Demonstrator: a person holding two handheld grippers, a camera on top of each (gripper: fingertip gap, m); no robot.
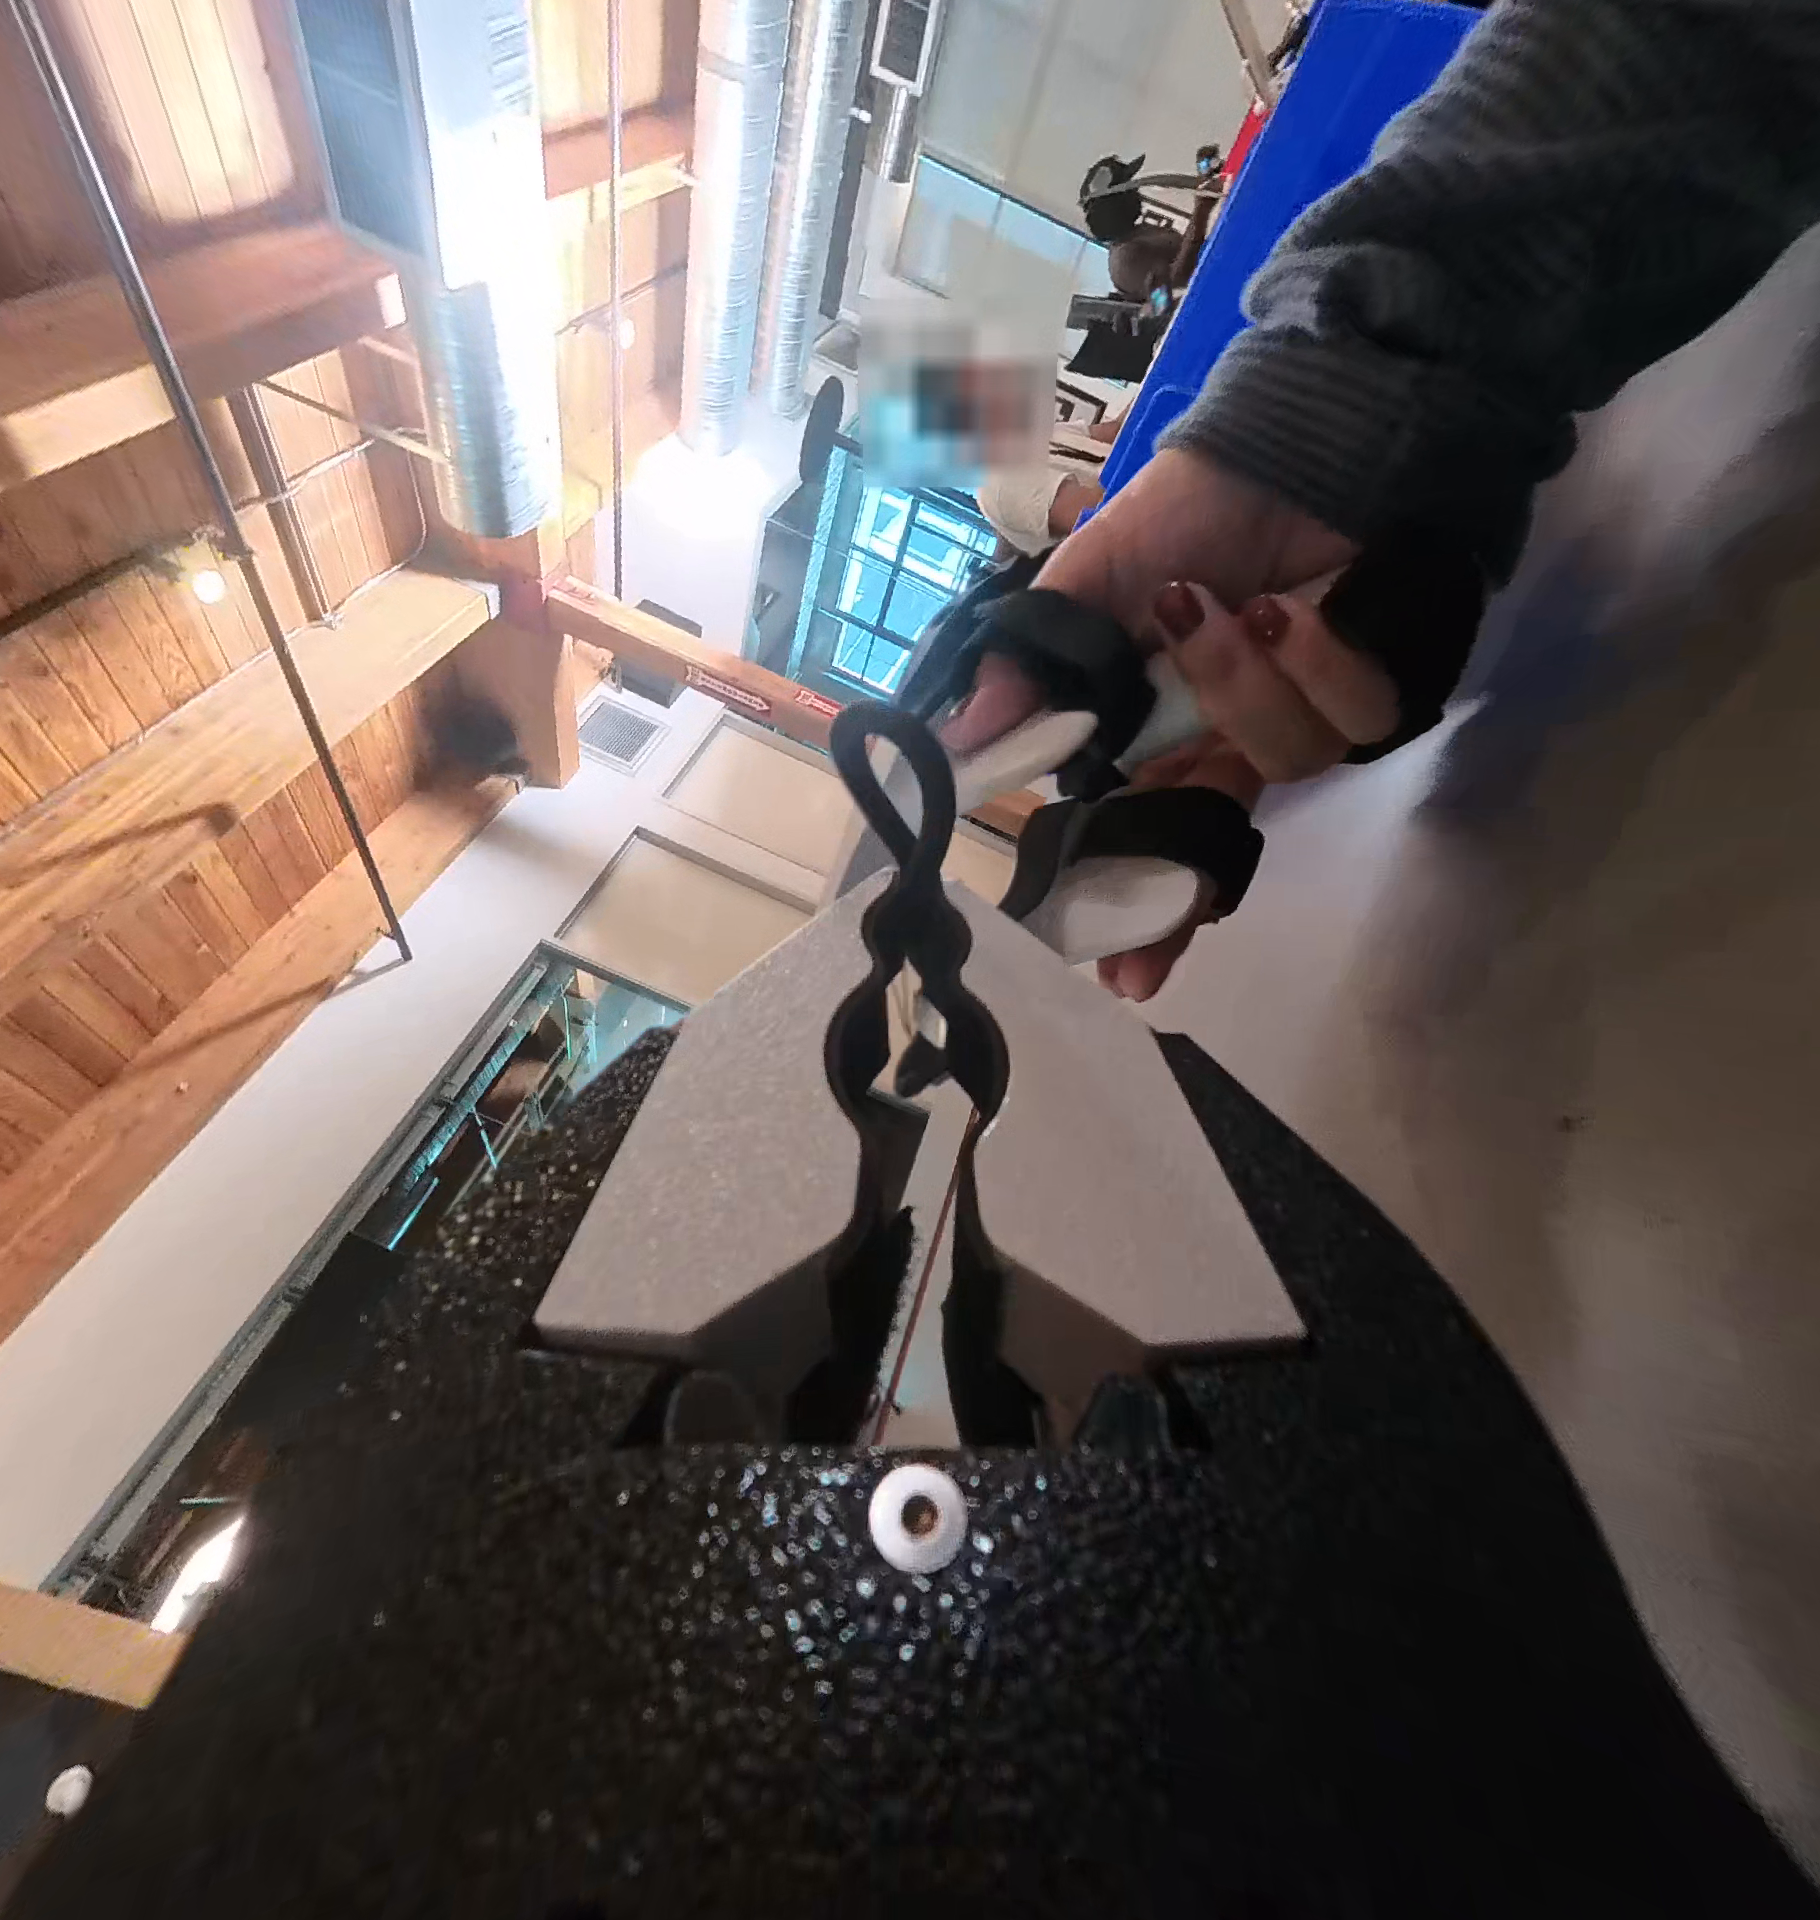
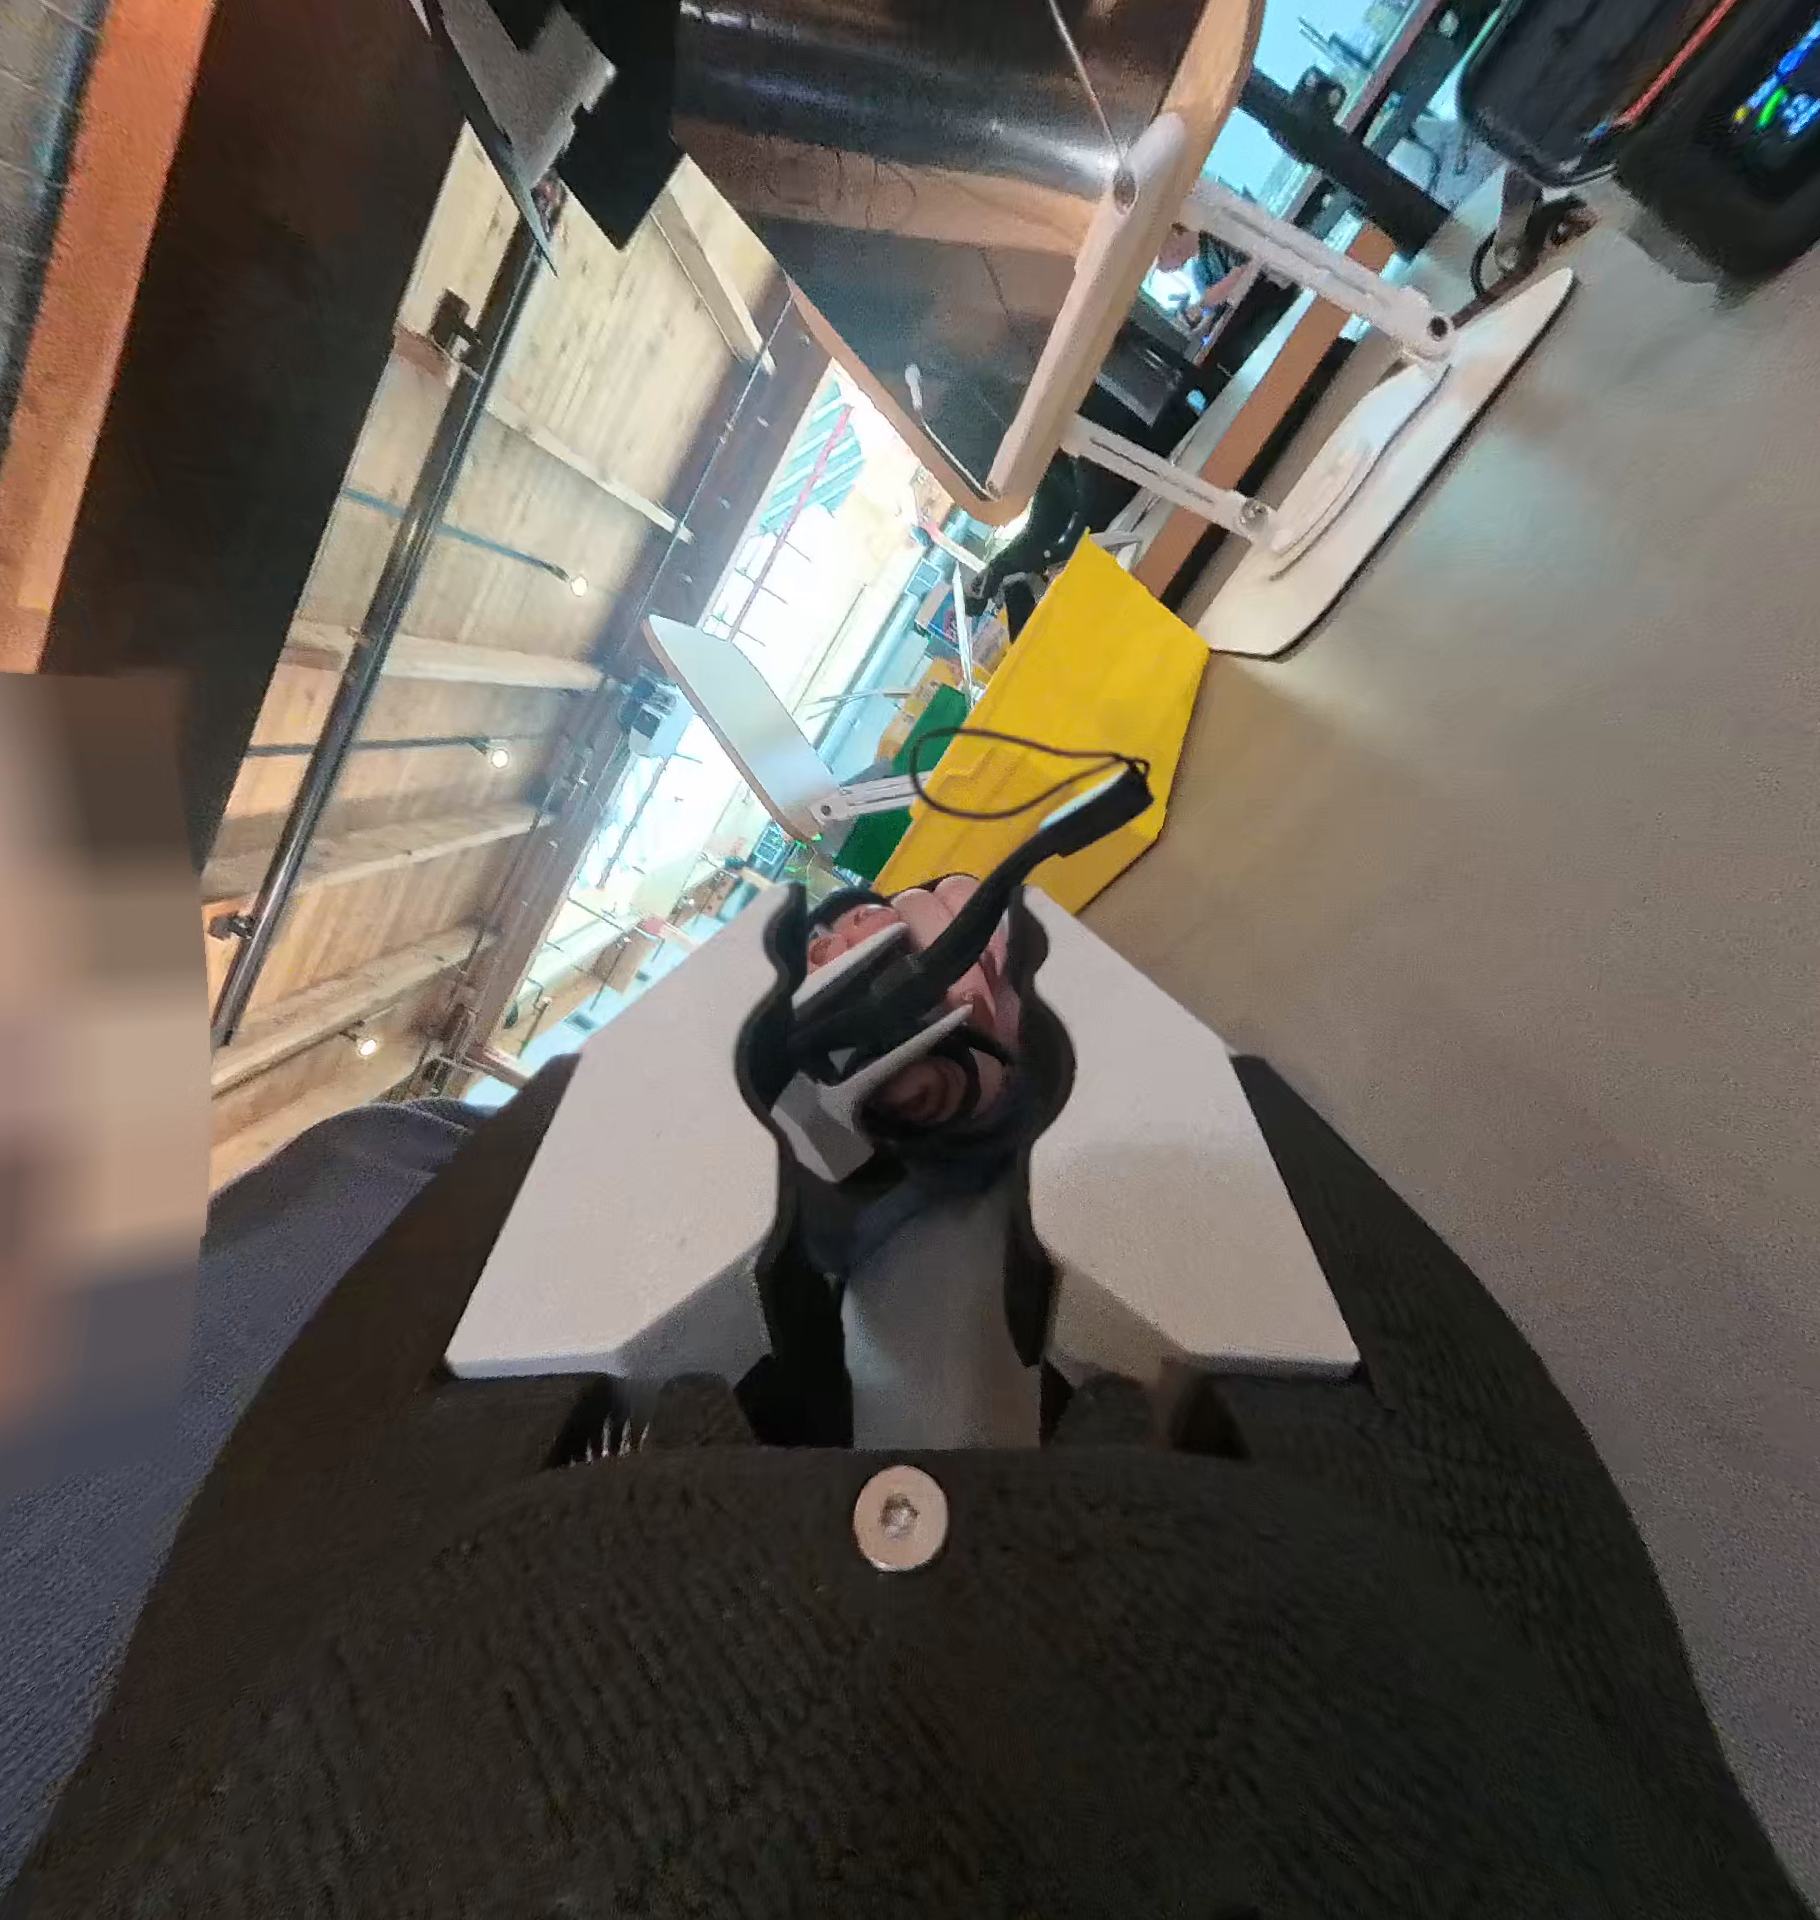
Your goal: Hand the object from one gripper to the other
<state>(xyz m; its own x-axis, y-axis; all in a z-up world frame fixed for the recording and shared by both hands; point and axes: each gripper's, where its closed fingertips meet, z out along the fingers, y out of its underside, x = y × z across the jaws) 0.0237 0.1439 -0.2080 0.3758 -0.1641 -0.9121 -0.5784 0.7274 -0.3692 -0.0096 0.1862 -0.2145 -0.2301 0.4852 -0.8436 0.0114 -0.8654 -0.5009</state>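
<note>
The object [image 1: 890,774] is a slim black piece ending in a black cord loop. It is pinched in the left gripper [image 1: 911,920], whose grey jaws are closed down on it so that their wavy black pads nearly meet. The loop sticks out past the tips, in the air and clear of any surface.

In the left wrist view only the cord shows, twisted between the pads and opening into a rounded loop. The right wrist view shows more of the object [image 2: 1088,816]: a stiff dark stem with a pale edge, tilted up and to the right, with a thin cord curving back from its end. There the left gripper [image 2: 864,1023] is seen head-on through the gap of the right gripper [image 2: 906,920], whose own jaws stand moderately apart with nothing pressed between them.

In the left wrist view a hand [image 1: 1249,644] in a dark knitted sleeve [image 1: 1508,260] holds what seems to be the right gripper [image 1: 1062,831], just beside the loop; motion blur makes its white-tipped jaws hard to read, though they look parted.

Behind, the left view has a timber ceiling [image 1: 158,727], silver ducts [image 1: 760,208] and a blue bin [image 1: 1301,208]. The right view has a yellow bin [image 2: 1082,675] behind the object, a wooden table [image 2: 989,260] on white legs, and grey floor [image 2: 1508,935].
</note>
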